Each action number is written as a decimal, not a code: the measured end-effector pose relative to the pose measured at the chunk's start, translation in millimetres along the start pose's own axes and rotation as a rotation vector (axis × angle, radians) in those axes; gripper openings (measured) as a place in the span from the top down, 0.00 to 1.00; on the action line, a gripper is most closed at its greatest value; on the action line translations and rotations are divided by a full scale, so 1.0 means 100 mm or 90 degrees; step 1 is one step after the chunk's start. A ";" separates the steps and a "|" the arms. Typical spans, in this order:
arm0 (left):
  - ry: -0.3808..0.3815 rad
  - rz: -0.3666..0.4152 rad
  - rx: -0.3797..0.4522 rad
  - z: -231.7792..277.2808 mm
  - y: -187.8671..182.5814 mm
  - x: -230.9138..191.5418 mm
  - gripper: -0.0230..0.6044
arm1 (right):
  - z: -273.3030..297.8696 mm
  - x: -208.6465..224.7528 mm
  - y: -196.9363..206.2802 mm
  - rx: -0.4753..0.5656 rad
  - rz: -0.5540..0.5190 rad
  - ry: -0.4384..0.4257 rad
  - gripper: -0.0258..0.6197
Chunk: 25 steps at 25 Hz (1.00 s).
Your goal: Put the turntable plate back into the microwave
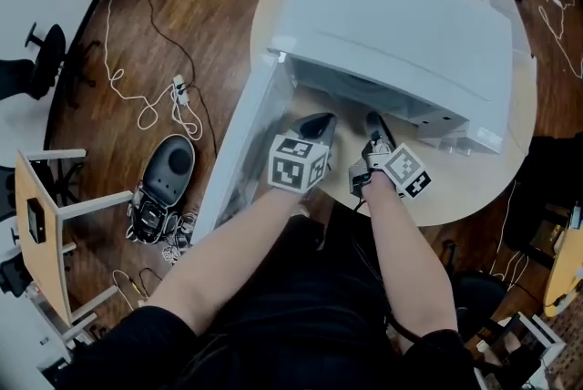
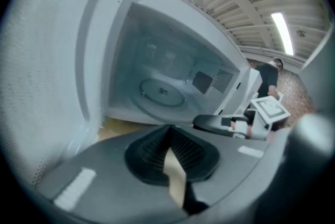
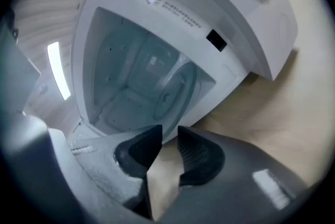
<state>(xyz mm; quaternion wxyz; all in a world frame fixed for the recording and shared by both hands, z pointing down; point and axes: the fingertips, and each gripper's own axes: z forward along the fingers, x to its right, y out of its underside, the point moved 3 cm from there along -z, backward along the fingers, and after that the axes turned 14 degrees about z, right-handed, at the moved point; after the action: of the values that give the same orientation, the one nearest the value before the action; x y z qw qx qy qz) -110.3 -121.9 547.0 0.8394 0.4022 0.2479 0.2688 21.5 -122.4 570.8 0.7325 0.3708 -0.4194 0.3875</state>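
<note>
Turntable plate (image 2: 162,93) lies on the cavity floor of the microwave (image 1: 401,24), which stands on the round desk (image 1: 469,189) with its door (image 1: 244,135) swung open. Placement looks done; probably only withdrawing is left, and perhaps shutting the door. Left claw (image 2: 168,136) pressed shut, empty; right claw (image 3: 167,140) narrowly parted, nothing between. Label strip (image 3: 178,8) above the opening — print too small to read.

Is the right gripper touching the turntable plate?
Apart. The left gripper view shows the right gripper outside the microwave, while the turntable plate lies on its floor inside.
</note>
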 end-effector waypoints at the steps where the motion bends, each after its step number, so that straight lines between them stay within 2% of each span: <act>1: 0.002 0.007 0.006 -0.06 -0.01 0.04 0.96 | 0.02 -0.02 -0.03 0.012 0.029 -0.026 0.81; 3: 0.006 0.018 0.016 -0.17 -0.01 0.11 0.96 | 0.08 -0.03 -0.06 0.021 0.067 -0.046 0.81; 7: 0.014 0.029 0.020 -0.36 0.03 0.26 0.96 | 0.20 0.02 -0.10 0.027 0.121 -0.037 0.81; 12: 0.049 0.080 0.021 -0.56 0.04 0.56 0.96 | 0.15 0.01 -0.22 0.074 0.191 -0.048 0.88; 18: 0.069 0.080 0.021 -0.73 0.05 0.73 0.96 | 0.23 -0.15 -0.45 0.094 0.198 -0.057 0.90; 22: 0.065 0.074 0.022 -0.91 0.15 0.62 0.96 | 0.30 -0.15 -0.54 0.128 0.208 -0.045 0.90; 25: 0.067 0.069 0.034 -0.99 0.15 0.58 0.96 | 0.34 -0.13 -0.52 0.118 0.188 -0.037 0.89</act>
<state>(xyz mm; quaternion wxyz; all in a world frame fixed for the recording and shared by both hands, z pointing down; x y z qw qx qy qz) -134.1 -22.3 493.0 0.7983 0.4229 0.2765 0.3276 51.7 -177.2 560.7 0.6181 0.3820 -0.4525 0.5170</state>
